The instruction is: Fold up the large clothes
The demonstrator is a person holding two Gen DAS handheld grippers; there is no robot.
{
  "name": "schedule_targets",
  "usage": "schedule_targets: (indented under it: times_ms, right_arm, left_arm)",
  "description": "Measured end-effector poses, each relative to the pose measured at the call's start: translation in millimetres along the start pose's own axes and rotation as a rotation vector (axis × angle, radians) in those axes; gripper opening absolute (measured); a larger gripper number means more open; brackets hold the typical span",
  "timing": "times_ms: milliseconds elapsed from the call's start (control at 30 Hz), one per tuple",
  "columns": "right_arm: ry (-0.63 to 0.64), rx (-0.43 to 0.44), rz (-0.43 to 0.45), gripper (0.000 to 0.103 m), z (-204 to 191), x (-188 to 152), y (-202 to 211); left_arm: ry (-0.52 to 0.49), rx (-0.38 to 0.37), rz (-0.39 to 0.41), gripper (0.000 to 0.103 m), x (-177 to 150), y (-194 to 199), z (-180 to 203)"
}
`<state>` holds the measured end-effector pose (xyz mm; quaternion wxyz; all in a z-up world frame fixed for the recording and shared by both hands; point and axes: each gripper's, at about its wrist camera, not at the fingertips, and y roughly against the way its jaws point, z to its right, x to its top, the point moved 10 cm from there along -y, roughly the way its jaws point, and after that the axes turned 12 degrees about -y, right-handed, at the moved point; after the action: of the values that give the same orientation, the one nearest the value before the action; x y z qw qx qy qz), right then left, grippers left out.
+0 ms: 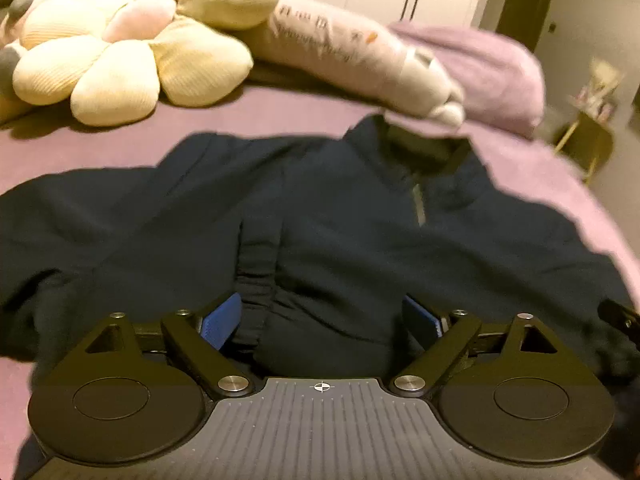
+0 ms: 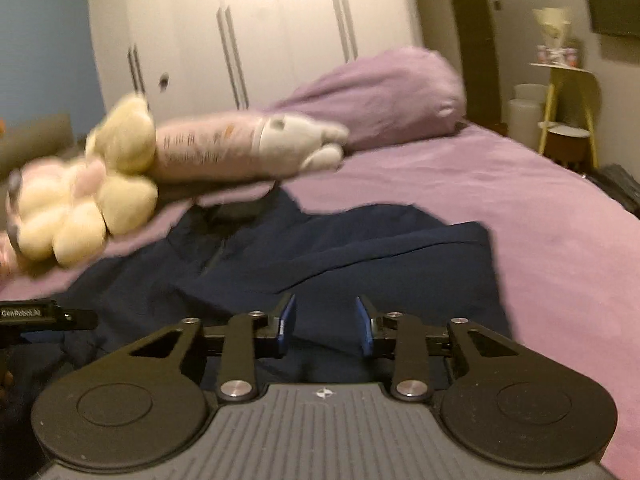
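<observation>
A dark navy zip jacket (image 1: pixel 340 208) lies spread on the purple bed sheet (image 1: pixel 260 116), collar (image 1: pixel 424 148) towards the pillows. One sleeve is folded onto the front, and its gathered cuff (image 1: pixel 256 280) points at me. My left gripper (image 1: pixel 322 316) hovers low over the hem with its jaws wide apart; the cuff and hem lie between the blue pads (image 1: pixel 222 320), which do not press on them. My right gripper (image 2: pixel 327 320) stands over the jacket's right side (image 2: pixel 360 256), its jaws a narrow gap apart with only cloth below them.
A cream flower-shaped cushion (image 1: pixel 120 52), a long pale plush toy (image 1: pixel 360 56) and a purple pillow (image 1: pixel 492 72) lie at the head of the bed. A yellow side table (image 2: pixel 568 120) stands to the right of the bed and white wardrobe doors (image 2: pixel 260 40) behind it.
</observation>
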<state>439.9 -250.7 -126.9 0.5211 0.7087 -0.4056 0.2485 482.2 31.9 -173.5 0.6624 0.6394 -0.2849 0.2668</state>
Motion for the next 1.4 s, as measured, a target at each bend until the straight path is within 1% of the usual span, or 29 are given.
schedule_targets:
  times_ms: [33, 100, 133, 167, 233, 300, 367, 400, 433, 500, 600, 667, 733, 800, 833, 867, 900, 933, 1000, 1100, 1267, 1300, 1367, 1400]
  right_arm:
    - [0.025, -0.010, -0.018, 0.027, -4, -5, -11]
    - [0.047, -0.048, -0.092, 0.027, -1, -22, -35]
    - [0.059, -0.064, -0.116, 0.026, 1, -28, -44]
    - [0.077, -0.080, -0.118, 0.022, 4, -30, -50]
    - [0.109, -0.105, -0.104, 0.020, 3, -27, -55]
    - [0.134, -0.141, -0.094, 0.018, 3, -23, -61]
    - [0.146, -0.164, -0.097, 0.018, 3, -20, -69]
    - [0.148, -0.168, -0.094, 0.018, 5, -19, -70]
    - [0.149, -0.170, -0.096, 0.018, 5, -19, -73]
    - [0.143, -0.169, -0.101, 0.018, 6, -17, -77]
    - [0.129, -0.162, -0.106, 0.018, 6, -16, -75]
    - [0.083, -0.163, -0.121, 0.018, 7, -16, -64]
    - [0.034, -0.132, -0.113, 0.018, 4, -17, -45]
    - [0.036, -0.091, -0.106, 0.018, -3, -27, -29]
    - [0.045, -0.072, -0.111, 0.018, -6, -34, -25]
    - [0.056, -0.064, -0.139, 0.018, -7, -44, -26]
    - [0.056, -0.071, -0.153, 0.019, -6, -52, -29]
    - [0.069, -0.076, -0.144, 0.019, -6, -57, -31]
    - [0.083, -0.090, -0.151, 0.019, -7, -56, -35]
    - [0.080, -0.085, -0.167, 0.019, -6, -54, -42]
    - [0.116, -0.114, -0.178, 0.019, -13, -53, -38]
    - [0.107, -0.108, -0.177, 0.019, -16, -51, -33]
    - [0.065, -0.046, -0.177, 0.019, -27, -50, -19]
    - [0.062, -0.029, -0.179, 0.019, -31, -52, -15]
  left_arm:
    - [-0.011, 0.020, 0.001, 0.091, -2, -5, -1]
    - [-0.035, 0.075, -0.004, 0.092, -5, -16, -7]
    - [-0.027, 0.078, -0.012, 0.092, -7, -22, -10]
    - [-0.010, 0.071, -0.013, 0.093, -7, -27, -14]
    - [-0.001, 0.089, 0.003, 0.094, -3, -32, -18]
    - [-0.047, 0.124, 0.017, 0.095, 3, -36, -16]
    - [-0.104, 0.153, 0.032, 0.102, 8, -40, -14]
    - [-0.131, 0.165, 0.036, 0.103, 9, -43, -15]
    - [-0.137, 0.158, 0.037, 0.103, 9, -44, -16]
    - [-0.090, 0.120, 0.033, 0.103, 7, -44, -22]
    - [-0.032, 0.093, 0.013, 0.103, 1, -32, -27]
    - [0.016, 0.061, 0.024, 0.103, -5, -14, -26]
    - [0.053, 0.031, 0.025, 0.103, -15, 2, -26]
    - [0.073, 0.016, 0.017, 0.103, -26, 7, -26]
    - [0.068, 0.014, 0.010, 0.103, -29, 5, -25]
    - [0.059, 0.018, 0.006, 0.103, -31, 2, -25]
    - [0.051, 0.021, 0.001, 0.103, -29, -2, -25]
    - [0.045, 0.029, -0.002, 0.103, -26, -5, -25]
    - [0.033, 0.048, -0.005, 0.103, -21, -11, -26]
    - [0.008, 0.071, 0.001, 0.103, -19, -19, -28]
    - [-0.002, 0.077, -0.010, 0.102, -17, -18, -29]
    - [-0.006, 0.075, -0.011, 0.102, -18, -17, -29]
    - [-0.008, 0.070, -0.015, 0.102, -18, -18, -30]
    - [-0.008, 0.070, -0.016, 0.102, -17, -19, -31]
